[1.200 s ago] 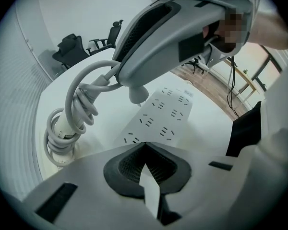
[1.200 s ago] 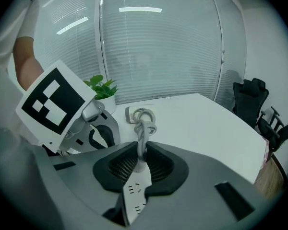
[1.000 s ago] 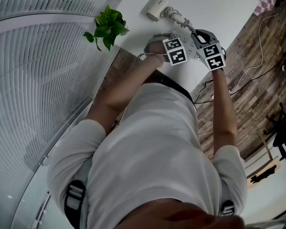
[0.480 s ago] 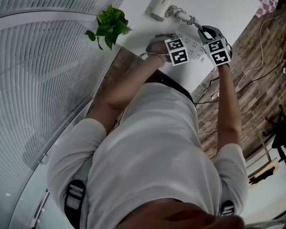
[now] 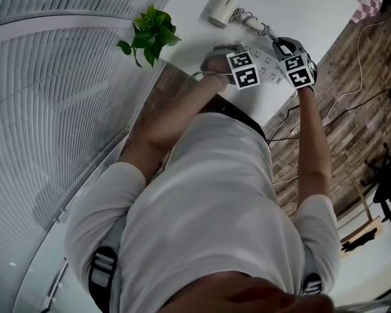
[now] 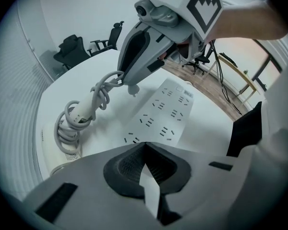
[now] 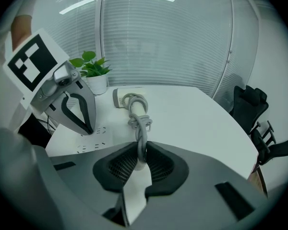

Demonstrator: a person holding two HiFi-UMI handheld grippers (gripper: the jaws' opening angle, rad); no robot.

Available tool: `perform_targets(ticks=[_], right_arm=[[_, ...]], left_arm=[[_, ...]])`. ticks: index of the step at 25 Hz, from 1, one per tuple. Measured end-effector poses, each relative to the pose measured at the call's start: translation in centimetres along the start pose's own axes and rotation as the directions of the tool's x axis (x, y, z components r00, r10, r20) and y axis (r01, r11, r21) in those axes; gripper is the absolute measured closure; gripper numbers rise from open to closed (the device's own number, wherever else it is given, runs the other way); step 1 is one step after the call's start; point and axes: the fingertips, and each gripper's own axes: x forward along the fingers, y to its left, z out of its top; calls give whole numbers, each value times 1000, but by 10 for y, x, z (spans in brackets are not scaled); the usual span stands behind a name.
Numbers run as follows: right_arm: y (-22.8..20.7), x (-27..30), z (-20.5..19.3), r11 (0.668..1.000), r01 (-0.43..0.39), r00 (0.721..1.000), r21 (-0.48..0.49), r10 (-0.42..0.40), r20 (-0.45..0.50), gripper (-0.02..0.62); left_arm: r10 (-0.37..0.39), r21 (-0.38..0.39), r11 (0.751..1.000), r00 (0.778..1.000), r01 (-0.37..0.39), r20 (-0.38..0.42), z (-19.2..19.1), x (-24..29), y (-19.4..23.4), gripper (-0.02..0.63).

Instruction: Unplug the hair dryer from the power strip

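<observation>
Dryer [image 5: 218, 10] lies on its side on the white counter [image 5: 306, 5], close to the edge where the plant [image 5: 150, 34] stands. Its cord [image 5: 253, 25] is wound in loops round the handle and knotted into a thick bundle. The bundle runs from the dryer toward the strip [image 5: 266, 62], which lies flat near the counter's edge in front of the person.

The right gripper [image 7: 141, 152] has its pads clamped on the cord bundle, which stands upright between them. In the left gripper view this gripper [image 6: 131, 86] hangs over the counter just beside the strip's long edge, with the cord [image 6: 105, 87] looping out of its tip toward the dryer [image 6: 62, 145]. Every socket visible on the strip [image 6: 165, 114] looks empty. A small pale piece under the tip may be the plug, but it is too small to be sure.

The left gripper [image 6: 144, 147] has its jaws closed together with nothing between them. In the right gripper view its tip [image 7: 90, 130] points steeply down and seems to rest on the strip [image 7: 93, 140] near the sockets.
</observation>
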Motion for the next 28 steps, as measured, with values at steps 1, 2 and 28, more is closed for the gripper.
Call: perform_targets(ticks=[1, 2, 28], right_arm=[[0, 2, -2, 1000, 1, 1000, -1, -1, -4, 523], [0, 4, -4, 1000, 2, 1000, -2, -2, -6, 523], [-2, -41, -6, 977, 116, 987, 178, -133, 91, 466]], left_arm=[[2, -1, 1000, 1000, -2, 2, -1, 1, 0, 577], [4, -1, 1000, 1000, -4, 3, -1, 1, 1, 577], [54, -21, 998, 996, -53, 67, -4, -2, 1, 577]])
